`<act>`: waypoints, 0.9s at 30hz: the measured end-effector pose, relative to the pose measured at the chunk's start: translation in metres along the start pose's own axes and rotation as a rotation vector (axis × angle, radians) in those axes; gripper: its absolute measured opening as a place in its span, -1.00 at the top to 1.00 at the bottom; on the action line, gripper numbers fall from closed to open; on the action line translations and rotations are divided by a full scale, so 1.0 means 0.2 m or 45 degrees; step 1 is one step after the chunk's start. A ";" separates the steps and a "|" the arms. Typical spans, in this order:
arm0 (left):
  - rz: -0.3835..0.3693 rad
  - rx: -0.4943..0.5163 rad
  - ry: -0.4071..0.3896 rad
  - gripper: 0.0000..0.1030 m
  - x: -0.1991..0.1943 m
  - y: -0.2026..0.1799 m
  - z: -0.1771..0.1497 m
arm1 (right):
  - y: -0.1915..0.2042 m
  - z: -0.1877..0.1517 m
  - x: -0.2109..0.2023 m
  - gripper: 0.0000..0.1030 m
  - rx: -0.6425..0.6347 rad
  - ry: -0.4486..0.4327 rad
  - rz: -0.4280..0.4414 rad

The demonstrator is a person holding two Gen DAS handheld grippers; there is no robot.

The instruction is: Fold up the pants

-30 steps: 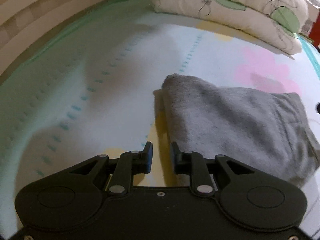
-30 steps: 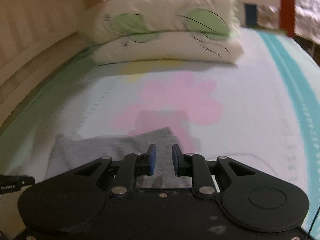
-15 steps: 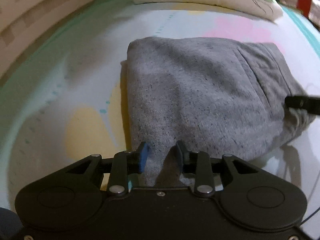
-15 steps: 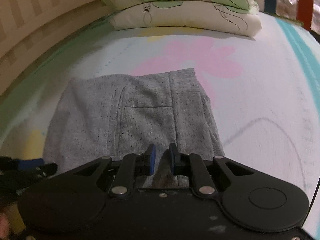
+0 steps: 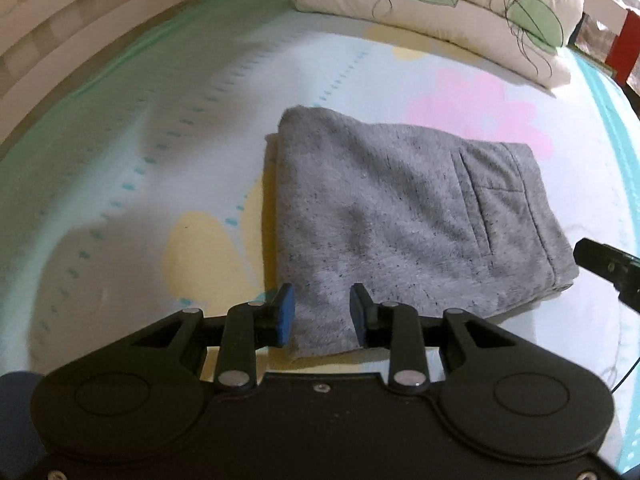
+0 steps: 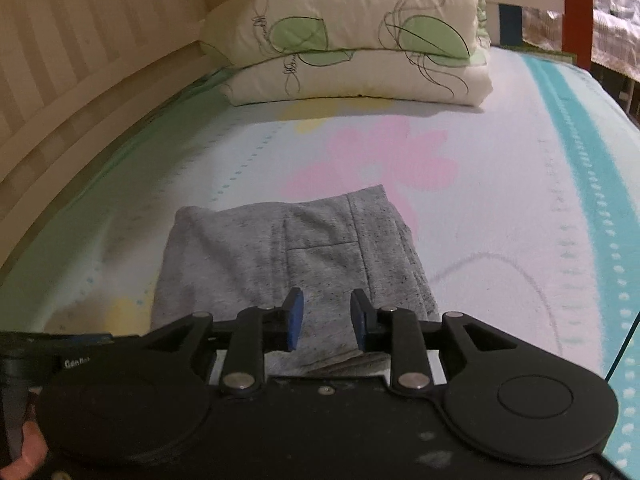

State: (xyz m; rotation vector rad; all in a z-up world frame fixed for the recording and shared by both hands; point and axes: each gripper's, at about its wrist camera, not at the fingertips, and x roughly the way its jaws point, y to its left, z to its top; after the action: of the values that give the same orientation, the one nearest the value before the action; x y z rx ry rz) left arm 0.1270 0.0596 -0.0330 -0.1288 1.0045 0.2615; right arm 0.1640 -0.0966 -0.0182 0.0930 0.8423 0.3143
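Note:
The grey pants (image 5: 400, 216) lie folded into a compact rectangle on the bed, a back pocket facing up. They also show in the right wrist view (image 6: 280, 256). My left gripper (image 5: 322, 314) is open, its fingers standing over the near left corner of the fold with cloth between them but not pinched. My right gripper (image 6: 326, 322) is open over the near right edge of the pants. The right gripper's tip shows at the right edge of the left wrist view (image 5: 608, 268).
A flower-print sheet (image 6: 480, 208) covers the bed. Two stacked pillows (image 6: 352, 48) lie at the far end. A striped headboard wall (image 6: 80, 60) runs along the left. A thin cable (image 6: 624, 344) hangs at the right.
Both grippers have opened wider and drawn back a little from the pants. The folded pants lie flat and let go on the bed.

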 end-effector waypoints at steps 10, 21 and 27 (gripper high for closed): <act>-0.018 0.015 -0.008 0.20 -0.12 -0.03 -0.14 | 0.09 -0.04 -0.13 0.43 -0.059 -0.010 -0.006; -0.035 -0.028 -0.027 0.20 -0.17 -0.02 -0.17 | 0.14 -0.06 -0.15 0.42 -0.084 -0.011 -0.020; -0.031 -0.036 -0.030 0.20 -0.17 -0.01 -0.17 | 0.15 -0.07 -0.14 0.42 -0.108 0.013 -0.030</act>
State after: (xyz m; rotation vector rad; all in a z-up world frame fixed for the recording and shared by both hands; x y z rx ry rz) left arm 0.0813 0.0446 -0.0224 -0.1633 0.9752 0.2546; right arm 0.1285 -0.0777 -0.0015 0.0022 0.8383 0.3286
